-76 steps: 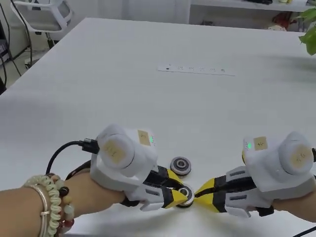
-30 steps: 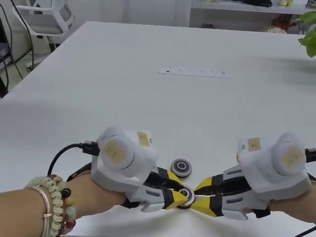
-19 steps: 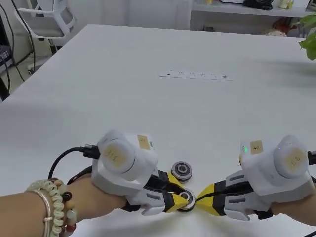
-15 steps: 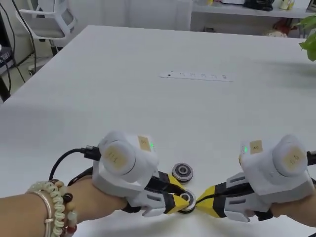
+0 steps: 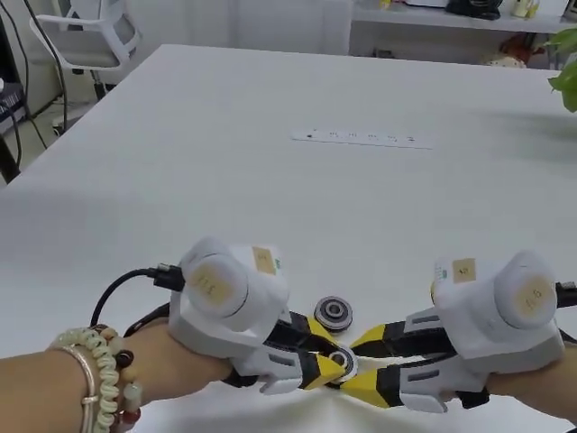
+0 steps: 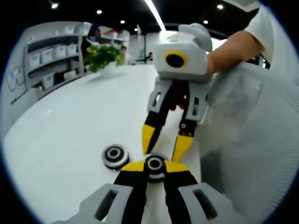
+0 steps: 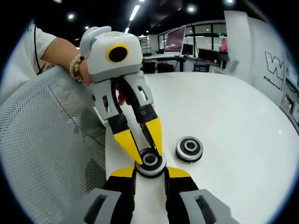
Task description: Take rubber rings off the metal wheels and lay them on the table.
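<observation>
A metal wheel with a black rubber ring (image 5: 341, 362) (image 6: 154, 163) (image 7: 150, 160) hangs just above the white table (image 5: 270, 189) near its front edge. My left gripper (image 5: 330, 355) (image 6: 154, 168) is shut on this wheel. My right gripper (image 5: 362, 363) (image 7: 150, 173) faces it from the right, its yellow fingertips (image 6: 148, 136) spread open on either side of the same wheel. A second wheel with its ring (image 5: 334, 312) (image 6: 115, 157) (image 7: 189, 149) lies flat on the table just behind the held one.
A flat white socket strip (image 5: 361, 138) lies mid-table. A plant (image 5: 565, 63) stands at the far right edge and a chair (image 5: 86, 36) at the far left. The left gripper's black cable (image 5: 117, 289) trails to the left.
The right gripper's jaws, closed tip to tip against the wheel half a second ago, have spread apart around it. The left gripper still holds the wheel in the same spot.
</observation>
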